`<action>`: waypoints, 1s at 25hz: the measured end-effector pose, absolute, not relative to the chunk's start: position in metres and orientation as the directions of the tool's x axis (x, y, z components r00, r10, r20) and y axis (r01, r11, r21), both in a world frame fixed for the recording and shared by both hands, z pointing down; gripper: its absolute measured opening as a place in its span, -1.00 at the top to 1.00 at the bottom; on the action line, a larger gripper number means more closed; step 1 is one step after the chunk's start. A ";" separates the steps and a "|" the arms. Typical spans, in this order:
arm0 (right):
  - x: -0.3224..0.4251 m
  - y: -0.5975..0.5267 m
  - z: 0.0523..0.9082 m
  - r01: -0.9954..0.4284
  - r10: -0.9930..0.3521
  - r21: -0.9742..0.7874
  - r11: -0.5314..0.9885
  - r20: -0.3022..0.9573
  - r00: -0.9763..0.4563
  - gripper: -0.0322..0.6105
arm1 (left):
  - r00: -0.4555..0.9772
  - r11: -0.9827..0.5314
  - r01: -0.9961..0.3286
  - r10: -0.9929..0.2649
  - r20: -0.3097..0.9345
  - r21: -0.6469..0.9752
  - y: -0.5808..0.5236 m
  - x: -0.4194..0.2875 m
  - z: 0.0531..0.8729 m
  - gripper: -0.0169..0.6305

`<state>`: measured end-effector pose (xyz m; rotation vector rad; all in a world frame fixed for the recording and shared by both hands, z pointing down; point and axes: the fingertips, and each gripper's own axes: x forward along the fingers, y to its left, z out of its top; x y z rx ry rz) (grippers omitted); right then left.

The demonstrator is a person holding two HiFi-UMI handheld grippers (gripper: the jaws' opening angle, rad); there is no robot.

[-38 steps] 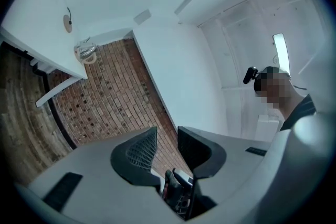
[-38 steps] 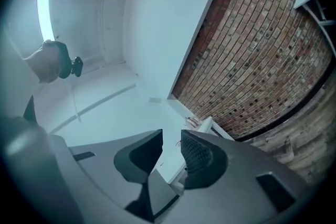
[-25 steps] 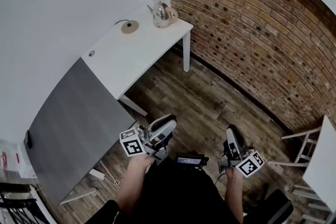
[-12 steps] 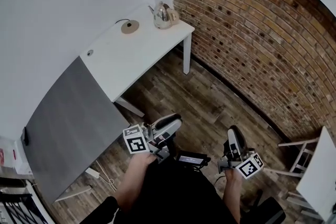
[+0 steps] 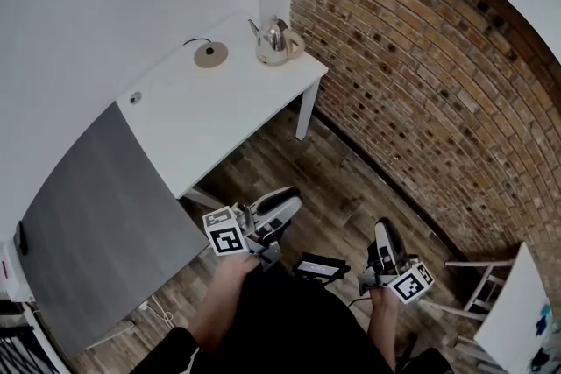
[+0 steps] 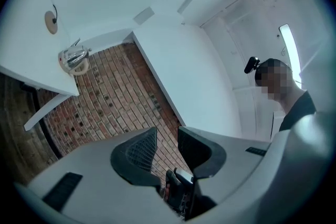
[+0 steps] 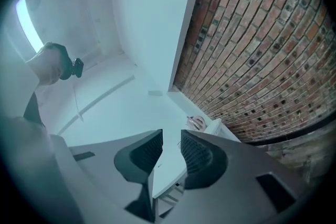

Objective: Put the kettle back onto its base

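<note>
Approach comes first: kettle (image 5: 276,42) at twelve o'clock, base (image 5: 210,55) at eleven; left gripper (image 5: 279,208) and right gripper (image 5: 383,234) both spread, empty.

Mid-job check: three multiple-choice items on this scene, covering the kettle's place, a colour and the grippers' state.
1. Where is the kettle?
A. On its base.
B. On the table, apart from the base.
C. On the floor.
2. What colour is that table's top?
A. White.
B. Black.
C. Red.
3. How stand the left gripper and right gripper?
A. Both jaws apart, empty.
B. Both shut on the kettle.
C. Left holds the base.
Answers: 1 B, the base lies bare beside it; 2 A, its top shows white; 3 A, each gripper view shows an empty gap.
</note>
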<state>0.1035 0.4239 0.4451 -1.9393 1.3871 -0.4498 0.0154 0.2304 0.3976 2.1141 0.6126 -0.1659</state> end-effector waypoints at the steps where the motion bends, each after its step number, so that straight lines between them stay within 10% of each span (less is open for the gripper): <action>1: 0.110 0.412 0.442 -0.686 -0.926 -0.705 -0.180 -0.114 0.361 0.61 | 0.869 -0.472 0.483 0.358 -0.341 0.737 0.218 0.019 0.397 0.58; 25: 0.190 0.228 0.438 -0.686 -0.968 -0.721 -0.095 -0.096 0.234 0.61 | 0.933 -0.534 0.358 0.194 -0.301 0.766 0.055 0.060 0.410 0.58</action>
